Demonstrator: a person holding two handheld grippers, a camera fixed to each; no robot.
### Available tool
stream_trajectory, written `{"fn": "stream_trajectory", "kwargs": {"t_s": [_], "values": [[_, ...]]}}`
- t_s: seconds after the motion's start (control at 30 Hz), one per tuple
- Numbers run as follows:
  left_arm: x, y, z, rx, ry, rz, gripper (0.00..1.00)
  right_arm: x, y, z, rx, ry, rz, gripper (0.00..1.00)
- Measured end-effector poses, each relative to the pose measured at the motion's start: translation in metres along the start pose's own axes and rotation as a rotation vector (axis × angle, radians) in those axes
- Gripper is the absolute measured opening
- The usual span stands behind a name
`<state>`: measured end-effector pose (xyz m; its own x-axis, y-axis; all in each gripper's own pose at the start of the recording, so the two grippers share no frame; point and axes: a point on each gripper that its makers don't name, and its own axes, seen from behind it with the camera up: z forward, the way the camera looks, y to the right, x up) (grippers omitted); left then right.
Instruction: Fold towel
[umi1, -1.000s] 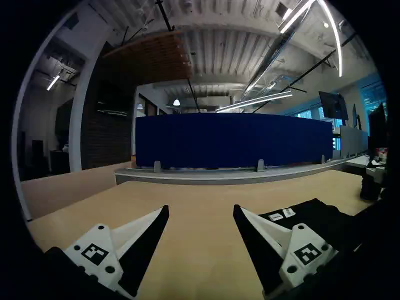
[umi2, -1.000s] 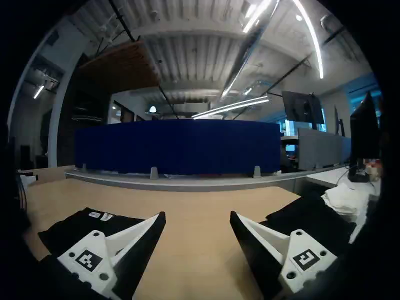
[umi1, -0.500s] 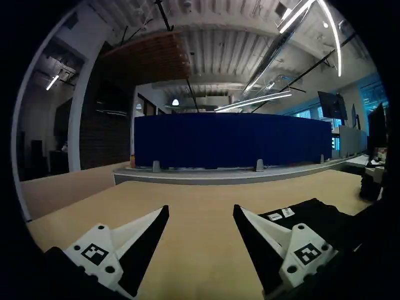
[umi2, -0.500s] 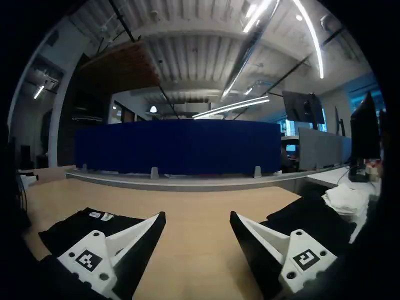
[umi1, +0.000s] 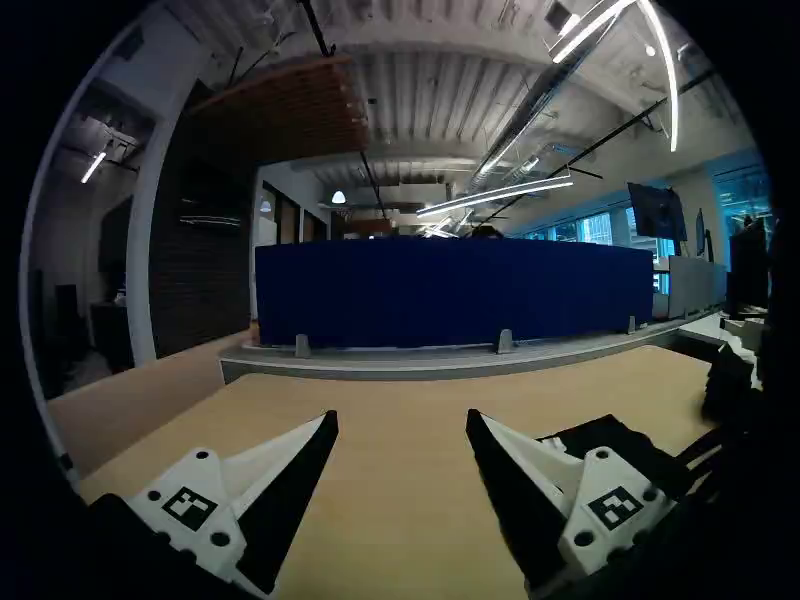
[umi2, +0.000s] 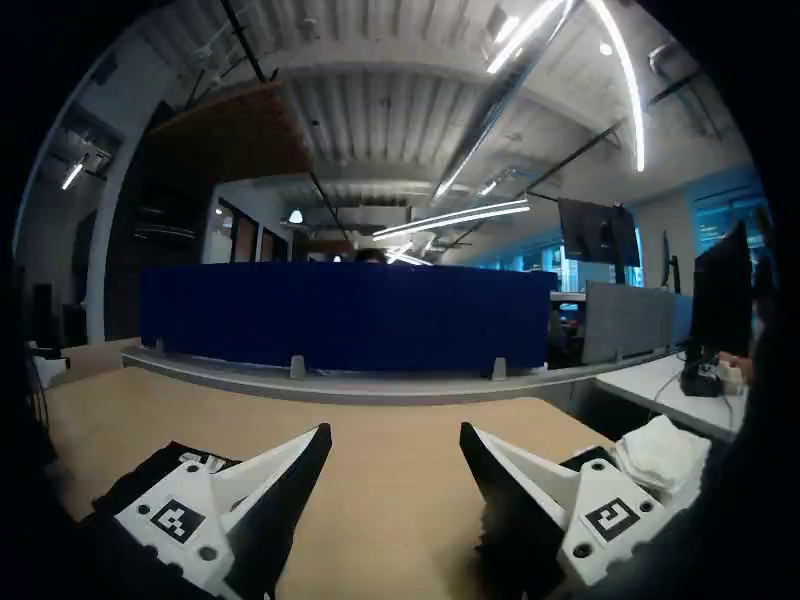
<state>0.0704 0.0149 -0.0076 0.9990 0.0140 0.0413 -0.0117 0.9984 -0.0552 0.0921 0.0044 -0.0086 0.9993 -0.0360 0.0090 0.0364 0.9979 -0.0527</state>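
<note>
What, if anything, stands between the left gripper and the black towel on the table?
Nothing visible does. The left gripper, open, points over bare table, and the black towel lies just beyond its finger on the picture's right, partly hidden by that finger.

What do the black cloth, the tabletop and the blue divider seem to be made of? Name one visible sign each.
Black cloth: soft matte fabric, probably; it lies in limp folds. Tabletop: light wood or wood-look laminate, smooth, faintly sheened. Blue divider: likely felt-covered panel; flat, matte, no glare.
</note>
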Motion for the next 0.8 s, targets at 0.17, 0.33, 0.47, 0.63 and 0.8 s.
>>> {"fn": "stream_trajectory", "kwargs": {"t_s": [0.17, 0.33, 0.47, 0.63, 0.8], "values": [[0.049, 0.003, -0.006, -0.024, -0.003, 0.009, 0.95, 0.038, -0.002, -0.008, -0.001, -0.011, -0.003, 1.0], [0.068, 0.006, -0.012, -0.052, -0.054, 0.034, 0.95, 0.057, -0.01, -0.012, 0.035, -0.056, -0.011, 1.0], [0.072, 0.019, -0.018, -0.123, -0.114, 0.072, 0.95, 0.059, -0.029, -0.013, 0.117, -0.133, -0.048, 1.0], [0.066, 0.042, -0.025, -0.241, -0.197, 0.096, 0.95, 0.054, -0.055, -0.019, 0.244, -0.222, -0.119, 1.0], [0.059, 0.063, -0.032, -0.349, -0.261, 0.098, 0.95, 0.043, -0.079, -0.028, 0.361, -0.31, -0.183, 1.0]]}}
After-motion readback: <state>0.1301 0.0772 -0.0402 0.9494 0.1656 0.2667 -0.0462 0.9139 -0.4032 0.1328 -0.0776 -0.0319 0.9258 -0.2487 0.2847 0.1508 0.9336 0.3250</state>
